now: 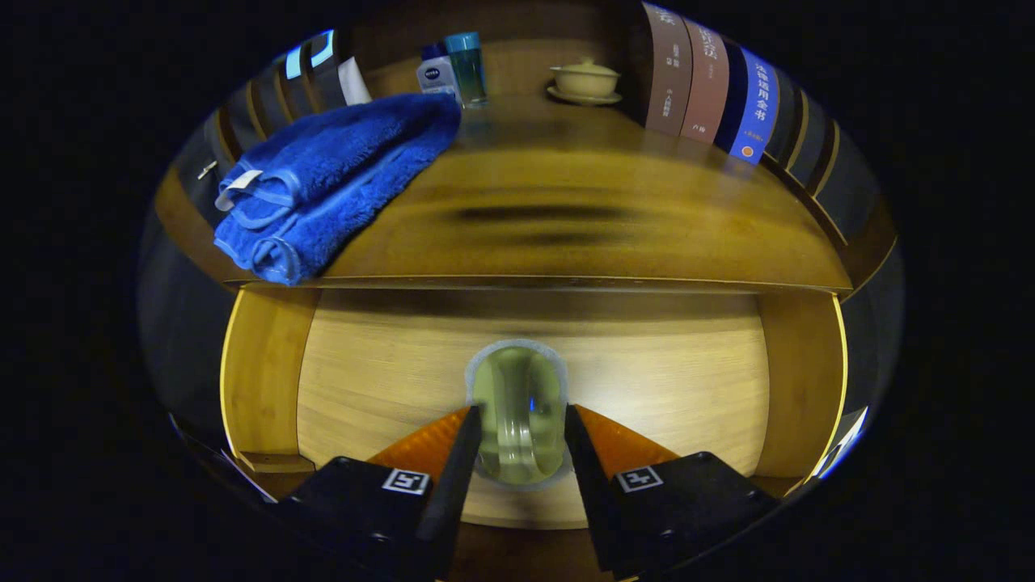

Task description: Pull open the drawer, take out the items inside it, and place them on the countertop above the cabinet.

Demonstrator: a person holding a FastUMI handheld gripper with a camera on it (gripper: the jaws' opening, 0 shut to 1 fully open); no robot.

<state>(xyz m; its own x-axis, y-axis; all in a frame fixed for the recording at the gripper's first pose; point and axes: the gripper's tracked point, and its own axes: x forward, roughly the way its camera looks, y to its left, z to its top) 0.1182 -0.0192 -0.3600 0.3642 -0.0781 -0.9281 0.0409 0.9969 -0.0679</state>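
Observation:
The drawer (263, 372) stands pulled open below the wooden countertop (582, 242), its pale wood floor lit from above. A translucent, greenish-clear roll of tape (517, 380) stands on edge over the middle of the drawer floor. My gripper (521, 411) reaches down into the drawer, and its two black fingers (457, 461) press against the roll's left and right sides. Whether the roll rests on the floor or is lifted off it I cannot tell. A folded blue towel (323, 186) lies on the countertop's left part, reaching its front edge.
At the back of the countertop stand a white bottle (437, 74) and a teal bottle (467, 69), with a cream lidded cup on a saucer (584, 81) to their right. Books (703, 81) line the right side, and more stand at the left.

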